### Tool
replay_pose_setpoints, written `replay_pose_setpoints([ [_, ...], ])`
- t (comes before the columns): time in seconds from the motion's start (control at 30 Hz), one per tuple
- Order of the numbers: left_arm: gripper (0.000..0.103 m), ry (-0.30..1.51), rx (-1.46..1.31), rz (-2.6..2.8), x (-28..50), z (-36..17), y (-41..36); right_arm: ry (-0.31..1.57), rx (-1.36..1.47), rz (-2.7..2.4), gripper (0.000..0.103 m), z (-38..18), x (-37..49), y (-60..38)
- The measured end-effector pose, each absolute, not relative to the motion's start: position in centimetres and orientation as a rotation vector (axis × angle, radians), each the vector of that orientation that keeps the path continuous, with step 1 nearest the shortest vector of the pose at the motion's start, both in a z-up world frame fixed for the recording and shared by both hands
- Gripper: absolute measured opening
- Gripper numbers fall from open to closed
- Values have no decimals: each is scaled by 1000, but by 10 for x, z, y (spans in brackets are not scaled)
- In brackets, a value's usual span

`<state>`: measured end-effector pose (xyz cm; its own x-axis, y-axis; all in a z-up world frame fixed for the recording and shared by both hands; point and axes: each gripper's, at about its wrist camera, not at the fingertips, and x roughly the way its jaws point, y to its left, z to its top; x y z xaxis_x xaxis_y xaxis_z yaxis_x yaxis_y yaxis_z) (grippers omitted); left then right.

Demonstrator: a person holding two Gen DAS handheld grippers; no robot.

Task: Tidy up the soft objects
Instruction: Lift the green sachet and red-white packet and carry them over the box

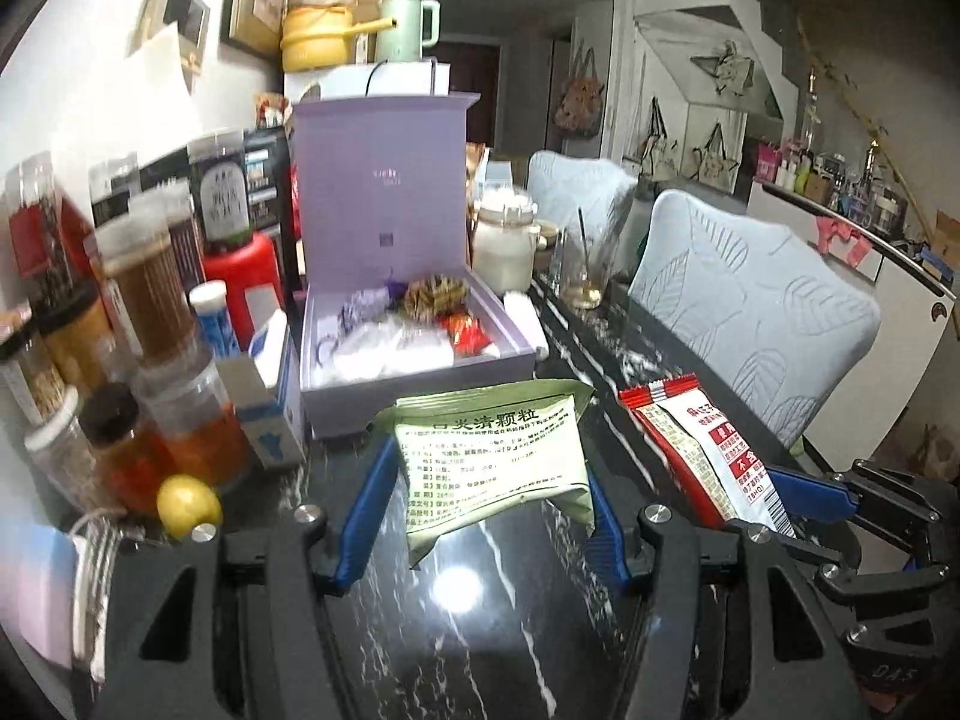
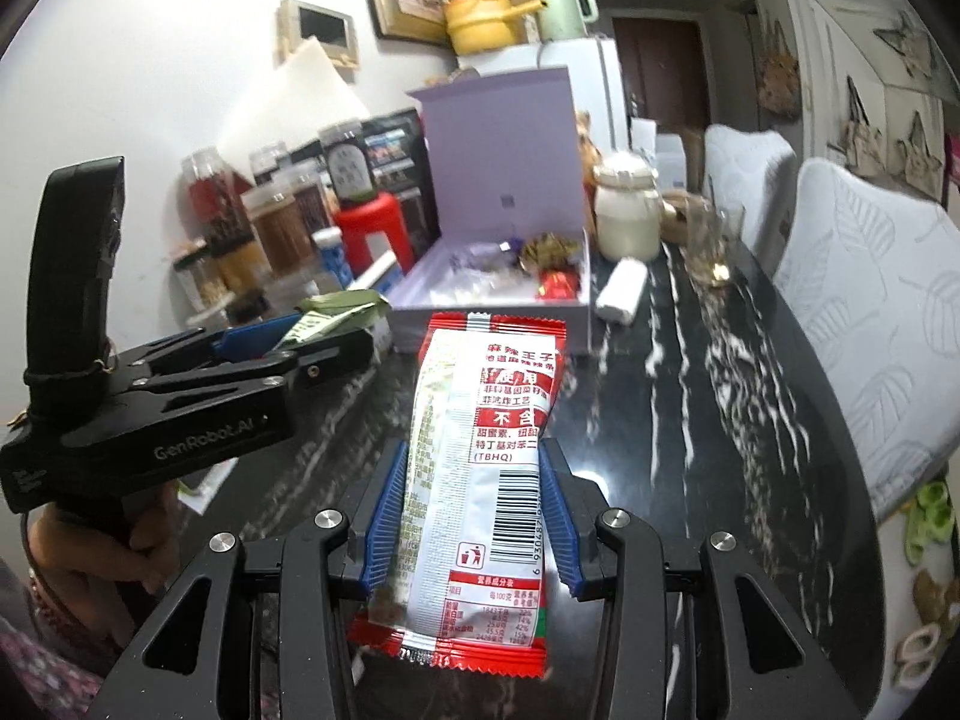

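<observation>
Left gripper [image 1: 480,516] has its jaws closed on a green medicine sachet [image 1: 492,456], held clear above the black marble table [image 1: 480,630]. Right gripper [image 2: 474,516] has its jaws clamped on a red-and-white snack packet [image 2: 474,456], also lifted off the table, just beside the left one. Ahead of both sits an open lilac box [image 1: 414,372], lid upright, with small wrapped items inside. Jars and bottles [image 1: 144,300] crowd the table's left side; a lemon [image 1: 188,506] lies near them.
</observation>
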<state>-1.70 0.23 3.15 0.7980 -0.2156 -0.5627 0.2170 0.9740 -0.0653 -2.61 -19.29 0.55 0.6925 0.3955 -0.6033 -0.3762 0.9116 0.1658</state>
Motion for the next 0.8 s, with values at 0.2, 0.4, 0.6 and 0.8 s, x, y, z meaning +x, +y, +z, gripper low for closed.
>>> replay_pose_setpoints([
  [0.2, 58, 542, 10, -236, -5, 53, 4, 622, 31, 464, 42, 28, -14, -190],
  [0.4, 58, 476, 18, -229, 15, 74, 8, 561, 13, 487, 42, 49, 5, -186],
  [0.6, 58, 425, 19, -210, 40, 91, 18, 508, -7, 505, 42, 67, 32, -179],
  [0.8, 58, 393, 14, -175, 74, 100, 31, 462, -24, 507, 42, 81, 68, -175],
])
